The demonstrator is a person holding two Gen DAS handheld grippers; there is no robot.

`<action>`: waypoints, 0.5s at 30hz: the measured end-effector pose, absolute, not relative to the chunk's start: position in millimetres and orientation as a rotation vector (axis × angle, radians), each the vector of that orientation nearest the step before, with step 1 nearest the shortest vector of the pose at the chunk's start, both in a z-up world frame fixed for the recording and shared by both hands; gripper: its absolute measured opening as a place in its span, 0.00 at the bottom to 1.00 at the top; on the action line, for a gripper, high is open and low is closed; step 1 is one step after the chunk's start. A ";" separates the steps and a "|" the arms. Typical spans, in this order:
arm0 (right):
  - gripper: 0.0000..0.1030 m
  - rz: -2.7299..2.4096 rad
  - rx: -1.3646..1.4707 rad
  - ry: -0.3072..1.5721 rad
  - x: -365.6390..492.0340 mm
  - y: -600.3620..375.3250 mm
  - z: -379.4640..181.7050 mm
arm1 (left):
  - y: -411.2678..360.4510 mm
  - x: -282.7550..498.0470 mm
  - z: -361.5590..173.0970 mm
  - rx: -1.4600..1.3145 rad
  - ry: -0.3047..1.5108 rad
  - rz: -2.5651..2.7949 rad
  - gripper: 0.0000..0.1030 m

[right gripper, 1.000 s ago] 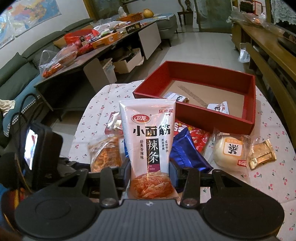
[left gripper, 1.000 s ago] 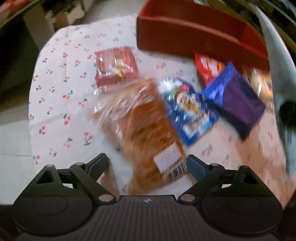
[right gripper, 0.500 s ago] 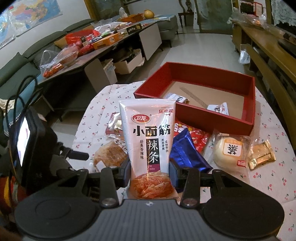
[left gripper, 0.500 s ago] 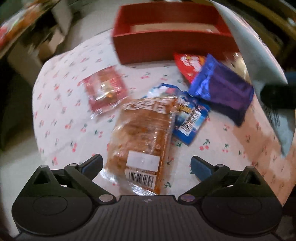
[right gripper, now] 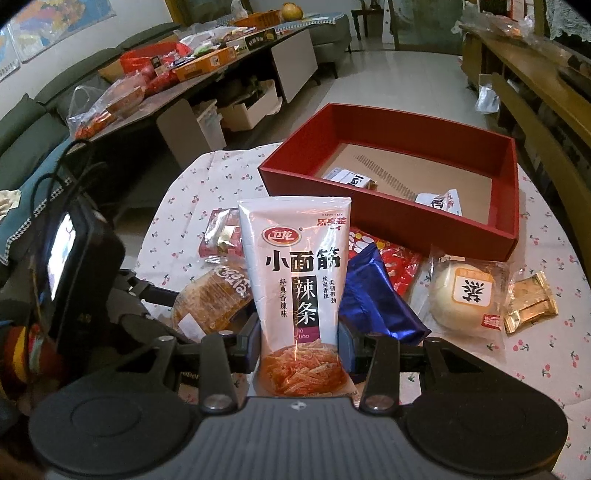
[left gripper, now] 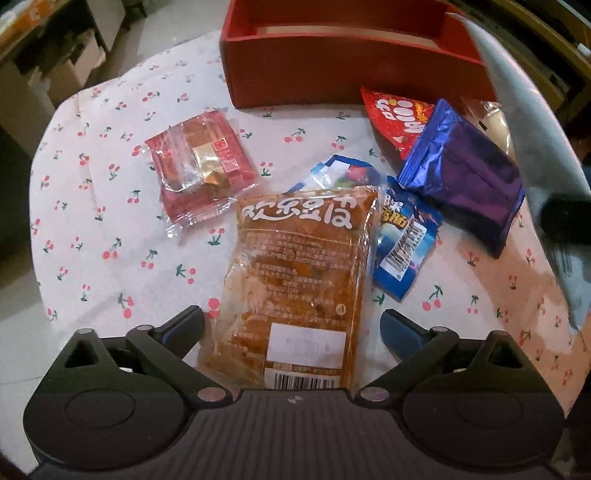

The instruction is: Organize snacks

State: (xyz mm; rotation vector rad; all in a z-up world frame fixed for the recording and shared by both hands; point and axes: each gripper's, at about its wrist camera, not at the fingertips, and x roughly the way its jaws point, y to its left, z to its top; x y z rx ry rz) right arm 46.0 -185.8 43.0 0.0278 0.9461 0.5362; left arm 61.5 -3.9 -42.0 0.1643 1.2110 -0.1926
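The right tool is clenched on the upright white spicy-strip pouch, ready for the far red box, while the left tool, jaws just narrowed but not gripping, straddles the orange packet lying on the bench.

1. Round table, near centre: white cloth printed with small red cherries.
2. Floor, far centre: pale glossy tiles, light reflecting off them.
3. Long low table, far left: cluttered with boxes and bags; open cardboard boxes stowed beneath.
4. Sofa, left: dark green cushions against a pale wall.
5. Map, upper left wall: coloured, only partly in view.
6. Wooden bench, right: warm brown, with a clear plastic bag resting on it.
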 end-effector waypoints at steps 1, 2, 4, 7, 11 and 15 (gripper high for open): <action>0.52 0.536 0.024 0.946 45.9 -185.3 43.0 | -4.5 59.1 -39.5 0.162 1.202 -0.193 0.88; 0.52 0.534 0.023 0.945 46.3 -184.8 43.2 | -4.9 55.3 -35.9 0.153 1.189 -0.189 0.82; 0.52 0.528 0.023 0.938 44.6 -185.9 44.9 | -4.4 53.4 -29.2 0.140 1.165 -0.166 0.66; 0.52 0.523 0.028 0.910 41.6 -188.3 51.4 | -0.2 48.4 -25.9 0.098 1.166 -0.133 0.61; 0.52 0.526 0.034 0.866 34.7 -190.4 62.3 | -0.7 36.5 -10.7 0.083 1.137 -0.112 0.60; 0.52 0.507 0.054 0.837 32.6 -196.2 68.4 | -11.1 33.7 13.2 0.072 1.088 -0.150 0.60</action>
